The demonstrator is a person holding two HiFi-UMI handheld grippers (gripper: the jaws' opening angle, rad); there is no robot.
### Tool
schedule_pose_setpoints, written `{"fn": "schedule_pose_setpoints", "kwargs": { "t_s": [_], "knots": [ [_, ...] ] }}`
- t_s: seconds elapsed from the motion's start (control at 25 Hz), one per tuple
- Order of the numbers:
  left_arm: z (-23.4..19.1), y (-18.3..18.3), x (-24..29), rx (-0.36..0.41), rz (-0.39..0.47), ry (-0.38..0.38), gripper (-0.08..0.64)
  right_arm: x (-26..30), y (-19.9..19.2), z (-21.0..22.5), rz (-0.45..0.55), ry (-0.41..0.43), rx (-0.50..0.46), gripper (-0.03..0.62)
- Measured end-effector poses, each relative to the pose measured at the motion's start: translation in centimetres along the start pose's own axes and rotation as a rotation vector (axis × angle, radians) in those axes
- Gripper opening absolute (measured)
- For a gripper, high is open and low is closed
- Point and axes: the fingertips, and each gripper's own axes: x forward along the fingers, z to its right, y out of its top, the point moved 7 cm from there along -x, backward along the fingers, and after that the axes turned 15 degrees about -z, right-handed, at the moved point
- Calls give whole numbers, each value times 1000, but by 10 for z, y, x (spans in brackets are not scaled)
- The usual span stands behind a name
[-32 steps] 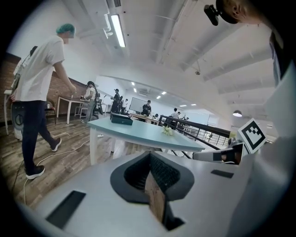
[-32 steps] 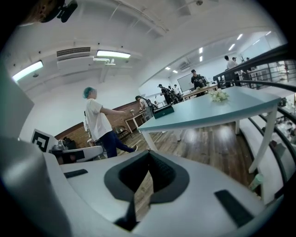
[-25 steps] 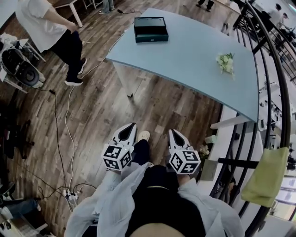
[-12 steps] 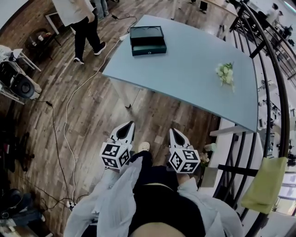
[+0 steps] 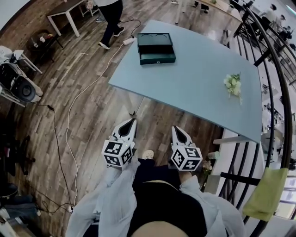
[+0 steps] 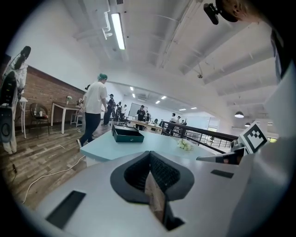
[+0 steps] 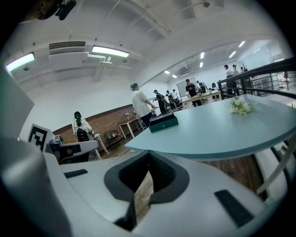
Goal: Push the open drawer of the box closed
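A dark green box (image 5: 156, 48) lies on the far left part of the light blue table (image 5: 194, 88), its drawer out and open at the top, the small-knobbed front facing me. The same box (image 6: 127, 134) shows far ahead in the left gripper view, and the box (image 7: 163, 122) in the right gripper view too. My left gripper (image 5: 132, 122) and right gripper (image 5: 175, 130) are held low over the wooden floor, short of the table's near edge, far from the box. Both are shut with nothing between the jaws.
A small bunch of white flowers (image 5: 232, 84) lies on the table's right side. A black railing (image 5: 270, 92) runs along the right, a yellow-green cloth (image 5: 267, 192) hanging on it. A white cable (image 5: 88, 88) crosses the floor at left. A person (image 5: 111, 11) walks beyond the table.
The table and box have come nearer in the head view. The person in the background has walked from the left to behind the table. Both grippers keep their posture, still shut.
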Motion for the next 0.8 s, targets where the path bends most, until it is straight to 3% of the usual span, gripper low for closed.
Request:
{"fn": "schedule_pose_setpoints", "kwargs": {
  "t_s": [0.8],
  "knots": [
    [-32, -17, 35, -59, -84, -47, 15, 24, -4, 7, -57, -73, 40, 8]
  ]
}}
